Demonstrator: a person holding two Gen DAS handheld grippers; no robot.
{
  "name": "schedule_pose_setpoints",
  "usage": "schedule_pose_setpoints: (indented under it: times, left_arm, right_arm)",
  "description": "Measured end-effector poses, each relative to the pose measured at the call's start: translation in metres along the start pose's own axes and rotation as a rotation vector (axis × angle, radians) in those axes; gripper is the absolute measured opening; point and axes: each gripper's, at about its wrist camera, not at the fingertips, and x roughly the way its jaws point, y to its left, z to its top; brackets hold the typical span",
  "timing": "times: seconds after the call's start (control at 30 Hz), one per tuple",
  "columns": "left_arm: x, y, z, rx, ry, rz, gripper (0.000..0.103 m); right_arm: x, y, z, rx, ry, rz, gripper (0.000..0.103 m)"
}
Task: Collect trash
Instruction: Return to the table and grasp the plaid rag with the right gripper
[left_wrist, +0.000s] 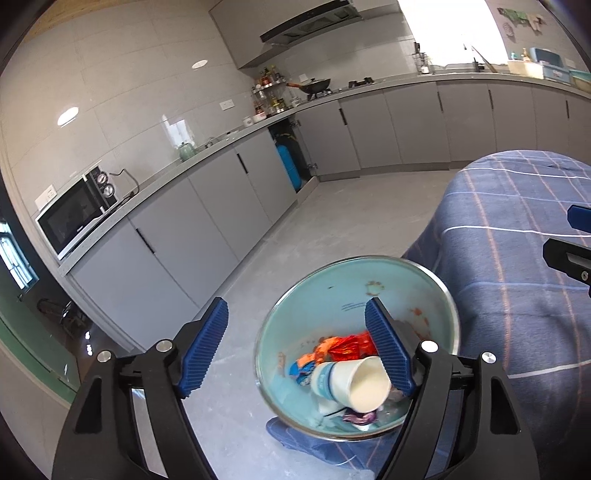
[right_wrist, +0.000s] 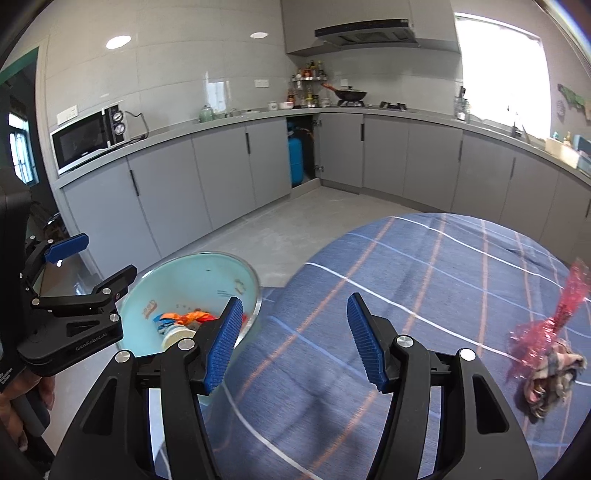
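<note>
- Trash bin (left_wrist: 399, 280): pale blue inside, metal rim, standing on the floor just beside the table edge, where the plaid tablecloth (right_wrist: 424, 280) hangs down.
- Bin contents: a paper cup (left_wrist: 364, 384) lying on its side on top, mouth toward the left camera; orange-red wrappers (left_wrist: 343, 345) behind it; a blue wrapper scrap and a purple one lower down. Roughly the bottom part is filled, walls above are bare apart from some stains.
- Left gripper (left_wrist: 297, 350): jaws apart, nothing between the pads. Hangs over the near-left rim of the bin; one finger overlaps the bin in view.
- Right gripper (right_wrist: 295, 343): jaws apart, empty, above the table edge.
- Left to collect: a pink cellophane wrapper (right_wrist: 554, 325) with a crumpled wad (right_wrist: 554, 384) touching it, on the cloth well to the right of the right gripper.
- Risks, my read:
  - Cellophane is thin and springy; a grip on its tail only may let it slip out on the way to the bin.
  - Closing low on the wad could pinch the cloth and drag it.
  - Left finger sits near the rim; a sideways move could knock the bin.
  - Cup sits high and loose; more trash dropped on it could roll it.
</note>
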Motion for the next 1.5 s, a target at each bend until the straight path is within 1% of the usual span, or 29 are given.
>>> schedule_pose_setpoints:
  times: [0.17,0.33,0.4,0.43,0.5,0.73,0.93,1.0,1.17,1.3,1.5]
  left_arm:
    - [-0.007,-0.026,0.006,0.023,-0.021,-0.050,0.078]
    - [-0.016,-0.059,0.015,0.064,-0.047,-0.107,0.079]
    - [-0.020,-0.073,0.019,0.081,-0.062,-0.127,0.081]
    - [-0.022,-0.078,0.021,0.088,-0.069,-0.132,0.084]
    - [-0.027,-0.091,0.027,0.103,-0.085,-0.150,0.084]
    - [-0.040,-0.143,0.042,0.164,-0.131,-0.221,0.085]
    - [-0.049,-0.185,0.051,0.213,-0.167,-0.283,0.086]
    - [-0.050,-0.199,0.054,0.227,-0.170,-0.301,0.086]
    - [-0.049,-0.218,0.059,0.249,-0.171,-0.328,0.087]
    - [-0.047,-0.226,0.061,0.259,-0.174,-0.334,0.087]
    - [-0.039,-0.233,0.064,0.267,-0.161,-0.343,0.087]
  right_arm:
    - [-0.013,-0.025,-0.009,0.020,-0.008,-0.064,0.059]
    - [-0.027,-0.057,-0.019,0.071,-0.009,-0.123,0.060]
    - [-0.033,-0.069,-0.024,0.088,-0.014,-0.147,0.061]
    - [-0.038,-0.077,-0.027,0.097,-0.017,-0.160,0.061]
    - [-0.045,-0.089,-0.031,0.111,-0.025,-0.186,0.061]
    - [-0.077,-0.138,-0.048,0.167,-0.045,-0.311,0.061]
    - [-0.093,-0.178,-0.067,0.238,-0.023,-0.416,0.061]
    - [-0.094,-0.187,-0.071,0.258,-0.015,-0.437,0.061]
    - [-0.089,-0.197,-0.072,0.278,0.009,-0.438,0.061]
    - [-0.079,-0.200,-0.068,0.285,0.039,-0.426,0.061]
    - [-0.056,-0.206,-0.067,0.293,0.135,-0.408,0.061]
